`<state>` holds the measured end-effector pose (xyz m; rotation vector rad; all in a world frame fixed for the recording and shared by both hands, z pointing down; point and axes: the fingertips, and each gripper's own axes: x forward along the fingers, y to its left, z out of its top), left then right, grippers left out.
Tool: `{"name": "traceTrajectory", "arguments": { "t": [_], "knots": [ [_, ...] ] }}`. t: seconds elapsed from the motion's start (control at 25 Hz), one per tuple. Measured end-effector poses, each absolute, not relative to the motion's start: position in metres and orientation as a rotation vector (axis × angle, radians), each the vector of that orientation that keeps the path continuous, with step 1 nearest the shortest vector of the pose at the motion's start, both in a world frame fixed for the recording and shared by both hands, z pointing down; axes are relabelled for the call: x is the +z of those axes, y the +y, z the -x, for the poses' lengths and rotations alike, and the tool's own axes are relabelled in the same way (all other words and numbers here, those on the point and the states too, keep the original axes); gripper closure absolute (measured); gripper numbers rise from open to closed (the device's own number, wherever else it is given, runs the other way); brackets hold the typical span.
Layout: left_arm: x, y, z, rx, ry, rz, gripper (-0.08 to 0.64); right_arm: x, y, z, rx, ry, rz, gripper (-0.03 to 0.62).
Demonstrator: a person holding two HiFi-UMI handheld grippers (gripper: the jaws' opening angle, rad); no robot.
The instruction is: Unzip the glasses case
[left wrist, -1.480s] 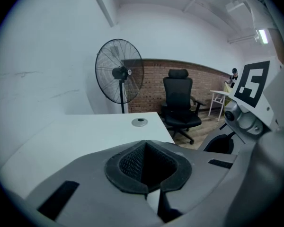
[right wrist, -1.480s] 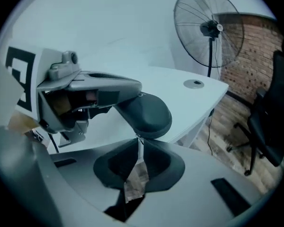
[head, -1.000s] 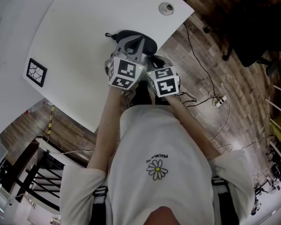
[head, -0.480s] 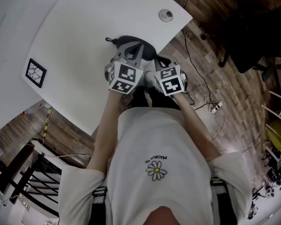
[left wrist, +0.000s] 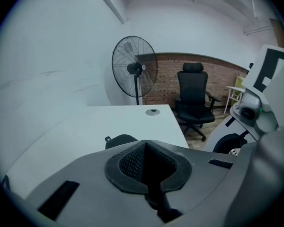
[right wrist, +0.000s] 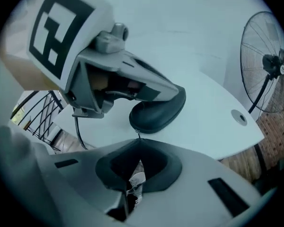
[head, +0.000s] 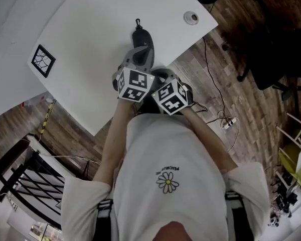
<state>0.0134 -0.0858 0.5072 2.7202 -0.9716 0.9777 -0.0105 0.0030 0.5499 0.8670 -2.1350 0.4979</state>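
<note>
The dark, rounded, zip-up glasses case [head: 142, 35] lies on the white curved table [head: 85, 44], close to the edge nearest the person, with its small loop end pointing away from them. The left gripper [left wrist: 144, 146] rests on top of the case, its jaws pressed together with nothing showing between them. Just off the case's near rounded end, the right gripper [right wrist: 138, 157] has its jaws closed on a small pale zipper pull [right wrist: 135, 179]. A thin dark cord [right wrist: 138, 136] runs from that end of the case into the pinch. Left of the case and well apart from it, a black-and-white square marker tile [head: 42, 61] lies flat on the table. To the case's right and farther off, a round grey grommet [head: 191, 17] sits near the table's corner. Beyond the case stand a pedestal fan [left wrist: 132, 69] and a black office chair [left wrist: 193, 96]
</note>
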Motion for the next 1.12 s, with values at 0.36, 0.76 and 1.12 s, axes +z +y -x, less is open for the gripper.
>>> {"name": "traceTrajectory", "arguments": {
  "t": [0.36, 0.76, 1.12],
  "knots": [
    [0.507, -0.087, -0.007, 0.926, -0.998, -2.701, 0.548, 0.548, -0.028, -0.018, 0.352, -2.054, -0.921, 0.586],
    [0.507, -0.087, -0.009, 0.907, -0.973, -2.699, 0.548, 0.545, -0.099, -0.031, 0.212, -2.029, -0.934, 0.586],
    [0.506, -0.087, -0.008, 0.88, -0.966, -2.694, 0.548, 0.543, -0.154, -0.022, 0.117, -2.031, -0.884, 0.586]
  ]
}}
